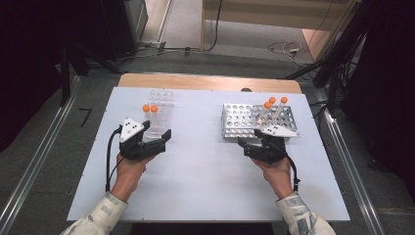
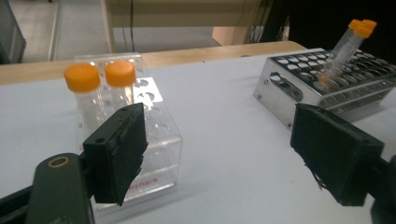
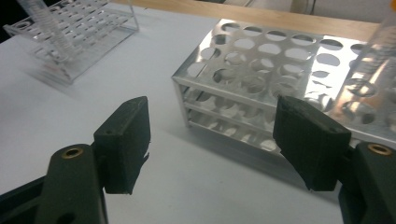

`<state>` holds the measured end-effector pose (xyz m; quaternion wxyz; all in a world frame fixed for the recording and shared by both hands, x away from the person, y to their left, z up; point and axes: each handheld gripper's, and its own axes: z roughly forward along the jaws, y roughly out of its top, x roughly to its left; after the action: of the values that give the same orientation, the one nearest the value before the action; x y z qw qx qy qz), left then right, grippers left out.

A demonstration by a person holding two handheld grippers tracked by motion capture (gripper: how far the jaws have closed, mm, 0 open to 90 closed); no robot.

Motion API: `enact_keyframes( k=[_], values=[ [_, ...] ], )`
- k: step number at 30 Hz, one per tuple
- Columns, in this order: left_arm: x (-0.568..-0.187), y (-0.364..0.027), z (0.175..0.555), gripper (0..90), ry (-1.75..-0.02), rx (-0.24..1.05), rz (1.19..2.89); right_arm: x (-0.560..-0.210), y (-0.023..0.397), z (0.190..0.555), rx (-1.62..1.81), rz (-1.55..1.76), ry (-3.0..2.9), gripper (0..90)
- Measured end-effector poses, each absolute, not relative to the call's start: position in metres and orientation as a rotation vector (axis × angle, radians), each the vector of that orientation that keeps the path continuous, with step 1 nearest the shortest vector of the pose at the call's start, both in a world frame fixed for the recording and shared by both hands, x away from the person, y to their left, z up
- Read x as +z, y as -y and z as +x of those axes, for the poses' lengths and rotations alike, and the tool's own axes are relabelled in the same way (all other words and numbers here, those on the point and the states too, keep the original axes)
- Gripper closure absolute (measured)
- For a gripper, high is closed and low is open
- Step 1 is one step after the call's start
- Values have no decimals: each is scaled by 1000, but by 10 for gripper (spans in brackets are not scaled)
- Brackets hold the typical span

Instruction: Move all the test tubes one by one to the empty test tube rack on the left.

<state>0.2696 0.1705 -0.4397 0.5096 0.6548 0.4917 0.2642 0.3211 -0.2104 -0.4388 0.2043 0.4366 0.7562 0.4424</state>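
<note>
So this looks like a tube shuffle from one rack to the other, and I'd guess it's a bit short of halfway. Two clear plastic tubes with orange screw caps (image 1: 149,108) are standing upright side by side in the near end of the clear acrylic test-tube rack (image 1: 161,100), which sits at about 10 o'clock on the white counter (image 1: 205,181). Three more orange-capped tubes (image 1: 275,102) are leaning in the shiny perforated metal rack (image 1: 240,120) over at roughly 2 o'clock, all bunched toward its right end. So two look delivered and three look like they're waiting, assuming the direction is metal to acrylic, which I can't confirm from here. The left gripper (image 1: 164,138) is hanging just on the near side of the acrylic rack, at its 6 o'clock, jaws spread wide with nothing between them; in the left gripper view its pads (image 2: 116,149) frame the rack's front corner without touching either tube. The right gripper (image 1: 252,146) is also released and empty, parked just off the metal rack's near edge, and in the right gripper view its pads (image 3: 123,140) straddle the rack's front corner. My read: one hand has let go of a tube, and the other is lining up for one of the remaining three.
</note>
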Motion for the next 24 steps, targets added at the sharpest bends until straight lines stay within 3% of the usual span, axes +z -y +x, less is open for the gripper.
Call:
enact_keyframes(
  k=[16,24],
  values=[
    [-450,-165,255,166,-1170,638,1617,-440,240,362,1139,1372,-1902,312],
    [-452,-163,255,167,-1171,633,1624,-445,239,385,1087,1403,-1863,408]
  ],
)
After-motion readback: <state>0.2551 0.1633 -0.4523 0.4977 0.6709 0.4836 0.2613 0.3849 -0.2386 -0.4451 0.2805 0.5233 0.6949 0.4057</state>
